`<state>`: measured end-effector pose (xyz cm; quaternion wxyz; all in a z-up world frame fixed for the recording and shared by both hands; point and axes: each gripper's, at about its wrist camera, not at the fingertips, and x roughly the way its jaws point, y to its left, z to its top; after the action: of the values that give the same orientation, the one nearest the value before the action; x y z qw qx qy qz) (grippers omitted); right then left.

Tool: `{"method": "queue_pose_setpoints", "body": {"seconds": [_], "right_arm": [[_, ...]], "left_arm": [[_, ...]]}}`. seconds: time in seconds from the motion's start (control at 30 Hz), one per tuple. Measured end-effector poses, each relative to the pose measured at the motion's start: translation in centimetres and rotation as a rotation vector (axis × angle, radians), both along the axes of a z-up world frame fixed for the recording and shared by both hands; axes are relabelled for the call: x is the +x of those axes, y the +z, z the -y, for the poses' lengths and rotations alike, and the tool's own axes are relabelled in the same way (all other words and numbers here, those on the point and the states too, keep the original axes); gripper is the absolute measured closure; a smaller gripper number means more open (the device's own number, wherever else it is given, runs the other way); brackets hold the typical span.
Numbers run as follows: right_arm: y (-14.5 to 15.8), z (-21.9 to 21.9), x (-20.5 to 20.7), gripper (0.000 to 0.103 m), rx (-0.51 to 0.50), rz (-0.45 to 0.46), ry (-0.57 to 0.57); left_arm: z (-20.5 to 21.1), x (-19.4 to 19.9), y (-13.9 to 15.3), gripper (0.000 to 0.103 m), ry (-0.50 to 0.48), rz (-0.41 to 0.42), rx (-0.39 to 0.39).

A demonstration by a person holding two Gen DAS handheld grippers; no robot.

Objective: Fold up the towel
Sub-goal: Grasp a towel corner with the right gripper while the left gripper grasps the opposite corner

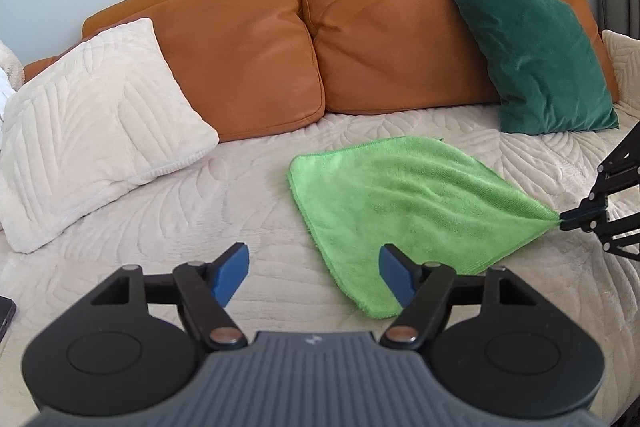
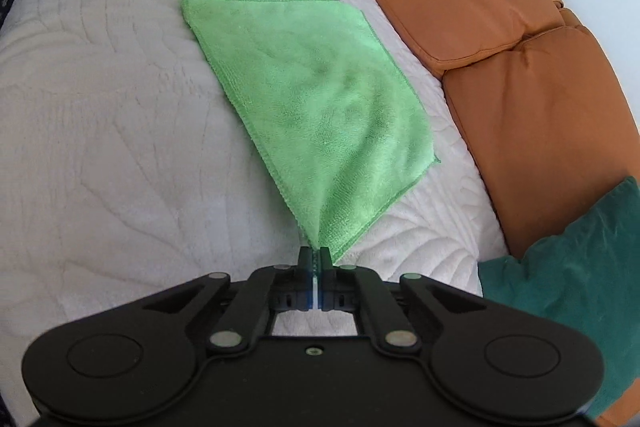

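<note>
A bright green towel [image 1: 404, 203] lies spread on the quilted cream sofa seat [image 1: 200, 227]. My left gripper [image 1: 314, 277] is open and empty, with its blue pads [image 1: 230, 275] just short of the towel's near corner. My right gripper [image 2: 315, 253] is shut on one corner of the towel [image 2: 312, 95] and lifts that corner slightly off the seat. The right gripper also shows in the left wrist view [image 1: 564, 221], pinching the towel's right corner.
A white quilted pillow [image 1: 92, 131] lies on the left. Orange back cushions [image 1: 360, 39] line the back of the sofa. A dark green velvet pillow [image 1: 540, 55] leans at the right. A dark flat object [image 1: 6, 311] sits at the seat's left edge.
</note>
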<state>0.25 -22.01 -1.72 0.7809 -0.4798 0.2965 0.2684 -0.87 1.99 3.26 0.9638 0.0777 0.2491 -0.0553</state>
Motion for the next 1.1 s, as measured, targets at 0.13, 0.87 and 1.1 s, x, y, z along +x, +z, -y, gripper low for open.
{"method": "queue_pose_setpoints", "body": {"seconds": [0.13,0.87,1.1], "right_arm": [[0.3,-0.2,-0.7,0.1,0.011,-0.01,0.003],[-0.3,0.6,0.1,0.084,0.051,-0.008,-0.029],[-0.5,0.5,0.2,0.084,0.054,-0.009,-0.016]], "left_arm": [[0.7,0.7,-1.2,0.028,-0.002,-0.053,0.065],[7.0,-0.6,-7.8,0.059,-0.431,0.049,0.928],[7.4,-0.5,-8.2,0.083,-0.54,0.028,1.003]]}}
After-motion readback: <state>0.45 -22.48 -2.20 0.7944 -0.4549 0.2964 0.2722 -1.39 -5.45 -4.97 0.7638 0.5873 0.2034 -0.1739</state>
